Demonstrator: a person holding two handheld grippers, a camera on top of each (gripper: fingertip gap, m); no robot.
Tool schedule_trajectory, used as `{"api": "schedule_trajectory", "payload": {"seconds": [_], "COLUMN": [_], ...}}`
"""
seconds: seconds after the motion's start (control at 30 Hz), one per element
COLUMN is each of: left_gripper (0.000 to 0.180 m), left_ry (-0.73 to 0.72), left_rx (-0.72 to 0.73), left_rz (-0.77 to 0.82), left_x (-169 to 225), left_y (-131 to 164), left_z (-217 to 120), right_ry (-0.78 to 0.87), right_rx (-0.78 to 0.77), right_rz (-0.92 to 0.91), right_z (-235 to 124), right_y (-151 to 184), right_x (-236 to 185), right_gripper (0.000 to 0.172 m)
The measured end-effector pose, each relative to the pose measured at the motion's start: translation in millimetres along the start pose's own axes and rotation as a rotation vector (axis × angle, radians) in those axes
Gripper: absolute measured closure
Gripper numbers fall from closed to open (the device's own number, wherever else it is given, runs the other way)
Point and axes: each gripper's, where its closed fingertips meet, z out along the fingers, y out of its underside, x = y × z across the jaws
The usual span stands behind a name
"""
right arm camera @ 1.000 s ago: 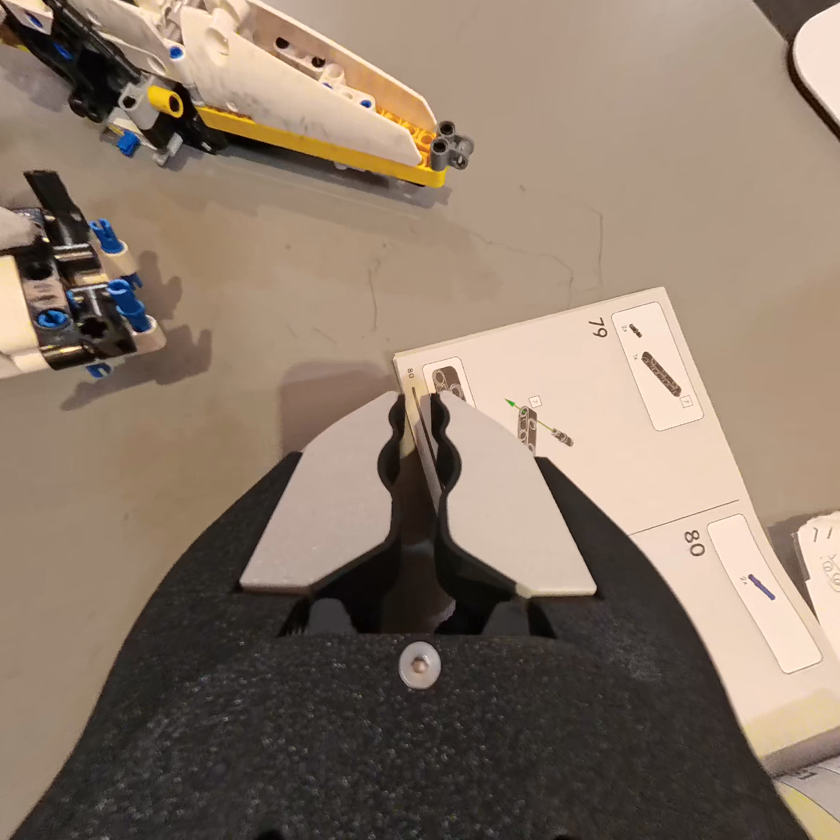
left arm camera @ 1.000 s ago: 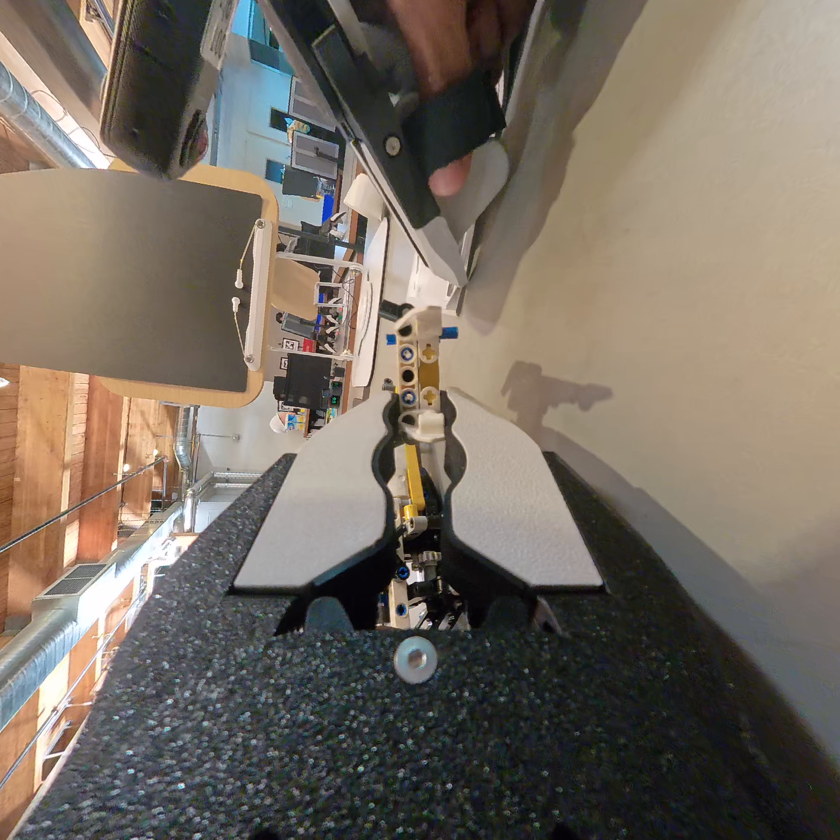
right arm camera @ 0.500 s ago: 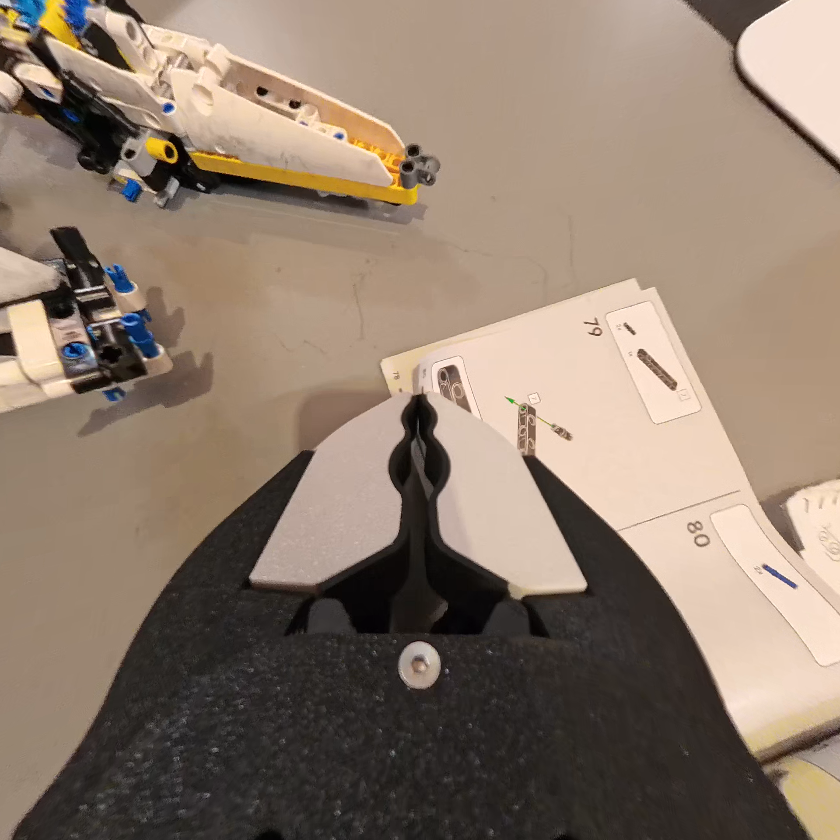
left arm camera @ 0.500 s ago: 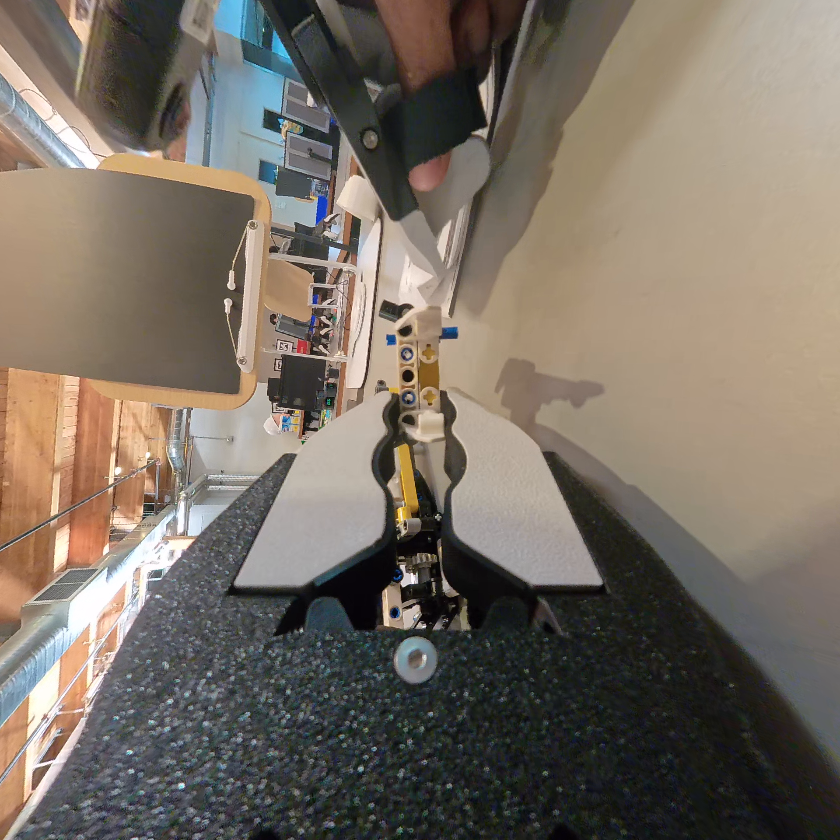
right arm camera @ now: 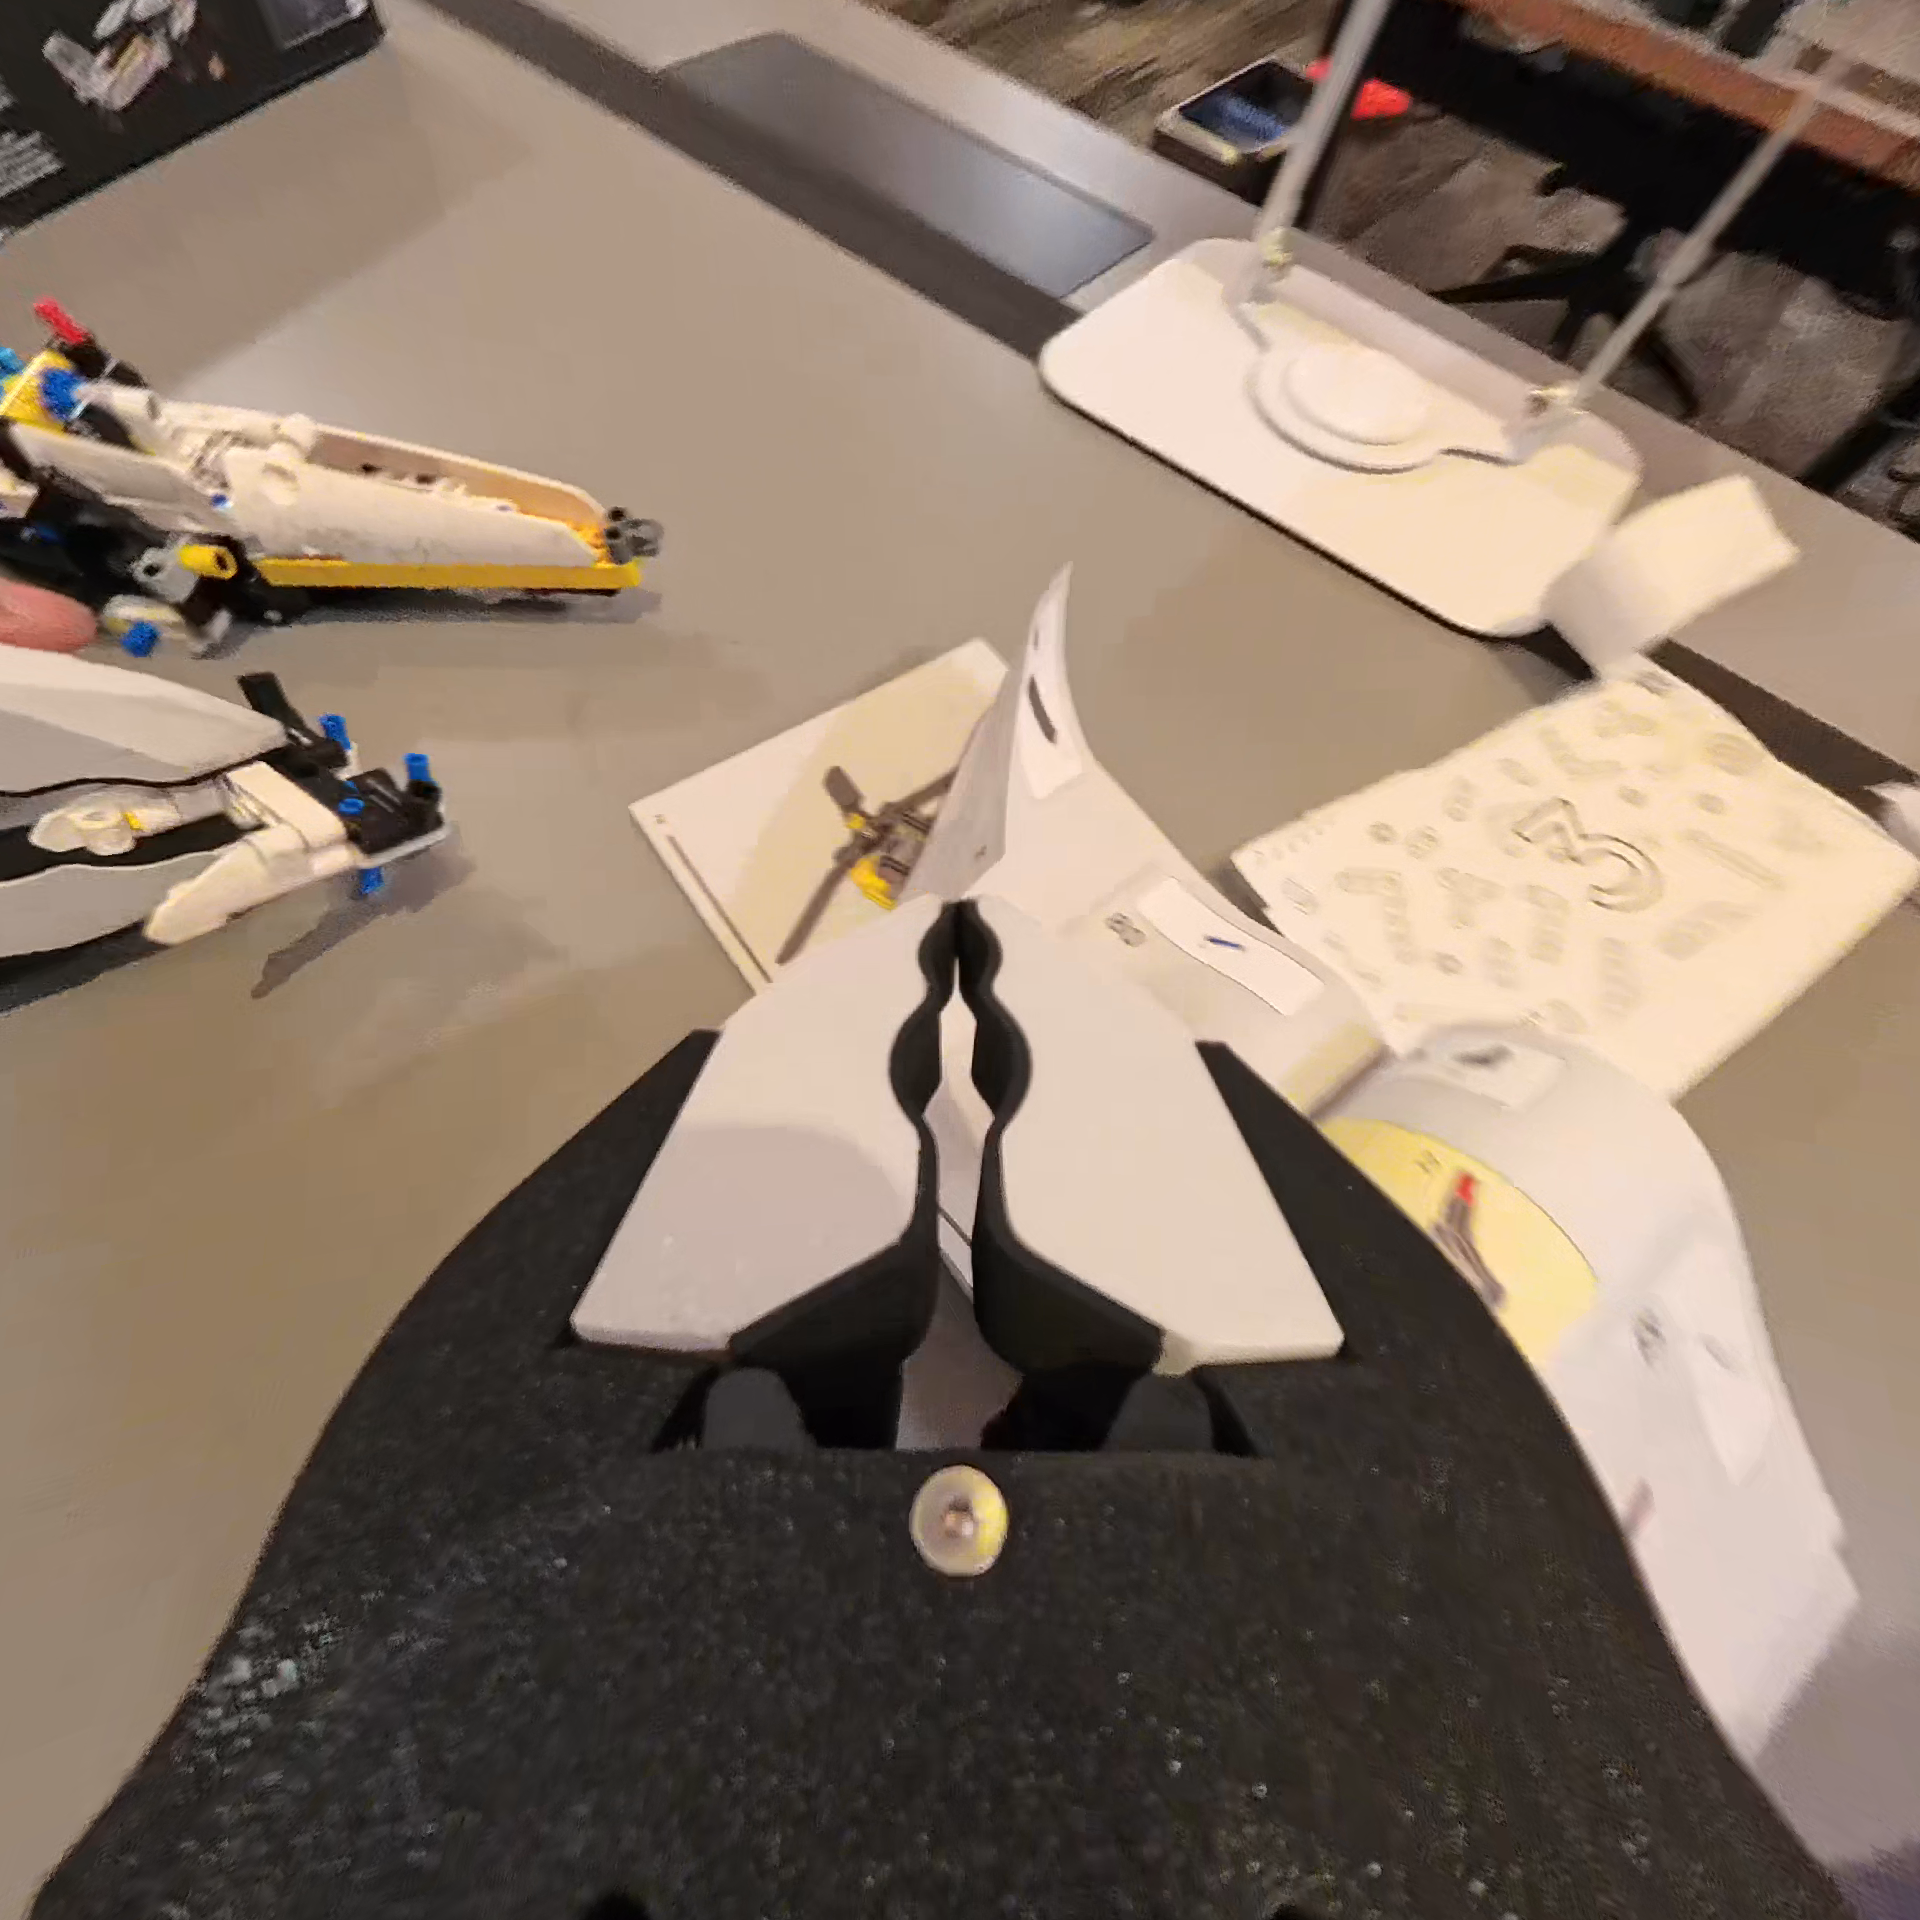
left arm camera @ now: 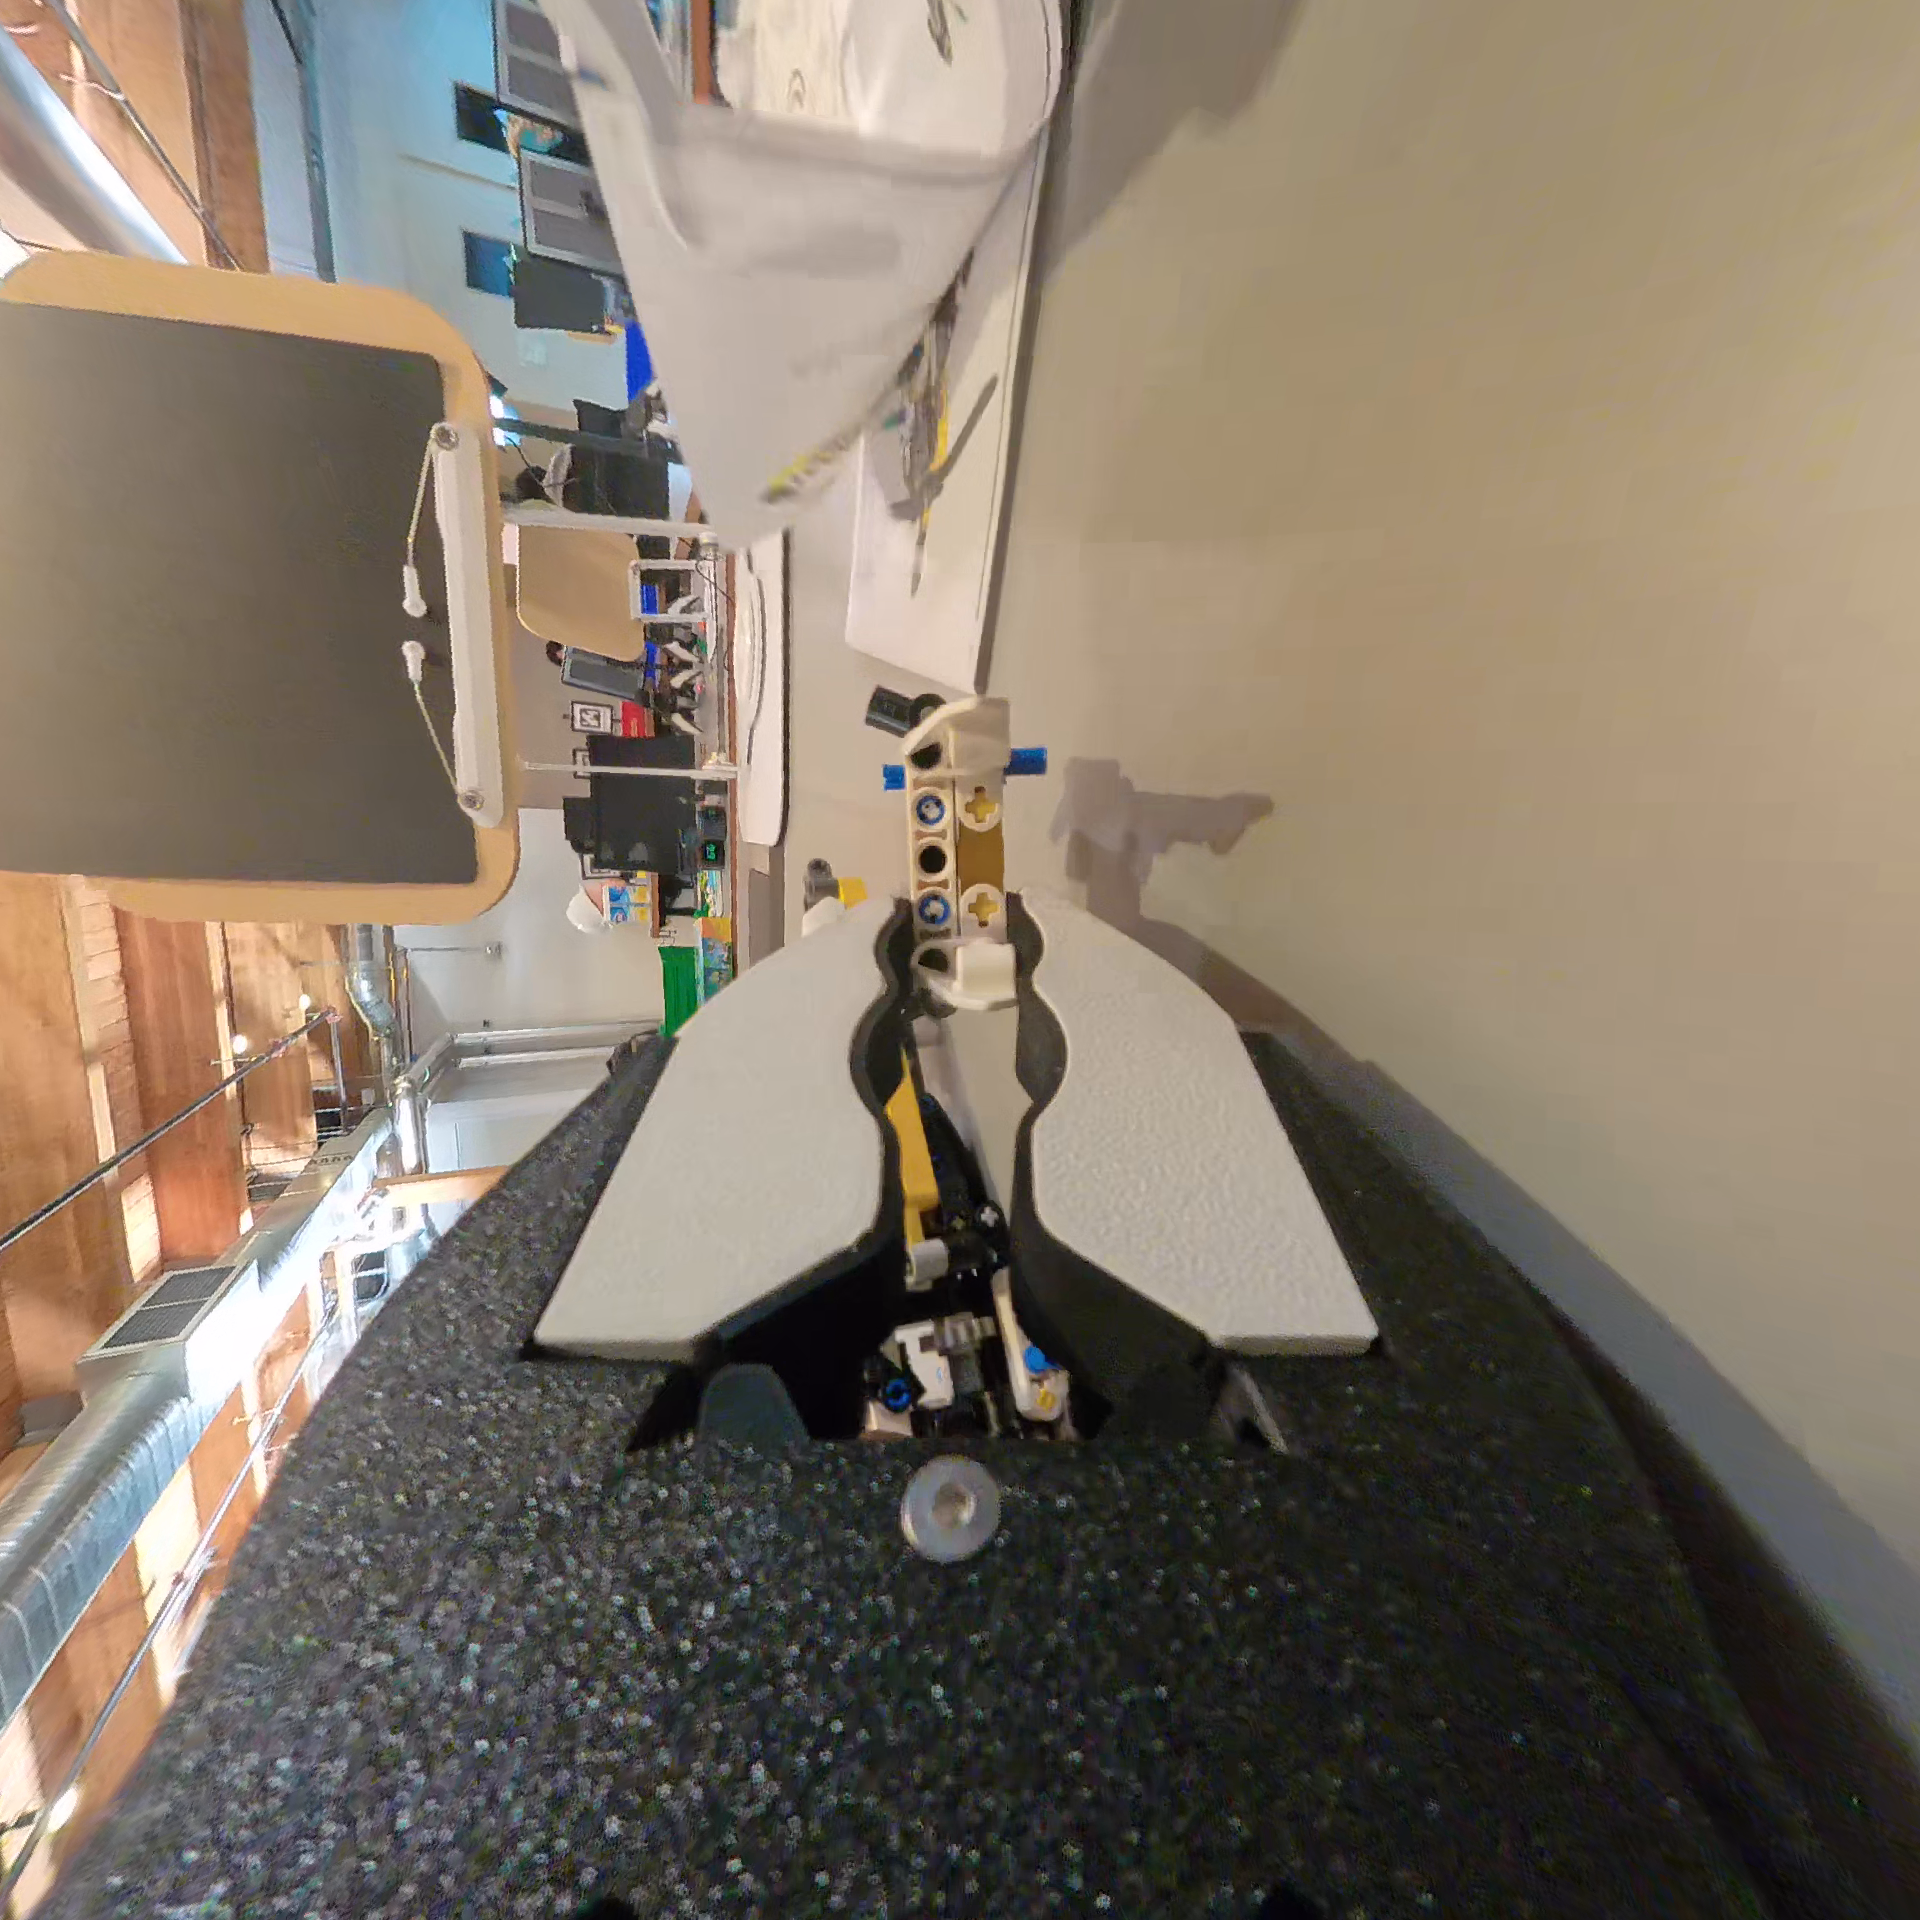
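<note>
My left gripper (left arm camera: 958, 935) is shut on a small brick assembly (left arm camera: 956, 831) of white, yellow and black beams with blue pins, held above the grey table (left arm camera: 1455, 520). The same gripper and assembly (right arm camera: 312, 821) show at the left of the right wrist view. My right gripper (right arm camera: 956, 914) is shut on a page (right arm camera: 1023, 769) of the instruction booklet (right arm camera: 790, 821) and lifts it, so the page curls upward. The lifted page (left arm camera: 790, 208) also shows blurred at the top of the left wrist view.
A long white and yellow brick model (right arm camera: 332, 520) lies on the table at the left. A white lamp base (right arm camera: 1330, 436) stands at the back right. A white sheet with raised shapes (right arm camera: 1579, 862) lies at the right. A dark box (right arm camera: 156, 83) is at the far left corner. About 15 cm separates my left fingertips from my right.
My right gripper closed on the page's edge and has raised it, turning the page up and over. My left gripper has kept hold of the assembly almost without moving.
</note>
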Motion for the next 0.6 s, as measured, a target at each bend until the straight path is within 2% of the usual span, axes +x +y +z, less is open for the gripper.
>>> {"api": "schedule_trajectory", "payload": {"seconds": [0.03,0.17,0.33,0.5,0.6], "left_gripper": [0.162,0.162,0.162,0.162,0.162], "left_ry": [0.010,0.018,0.026,0.026,0.029], "left_rx": [-0.012,-0.016,0.023,0.067,0.062], "left_rz": [0.006,0.056,0.080,0.105,0.127], "left_x": [0,-7,-18,-26,-25], "left_y": [-1,-19,-55,-98,-116], "left_z": [5,26,52,80,99], "right_ry": [0.023,0.121,0.240,0.313,0.301], "right_rx": [0.015,0.055,0.074,0.051,0.057], "right_rz": [0.023,0.090,0.169,0.194,0.208], "right_z": [-7,-37,-77,-107,-115], "right_y": [2,15,46,80,92], "right_x": [8,37,70,86,88], "right_gripper": [0.172,0.172,0.172,0.172,0.172]}}
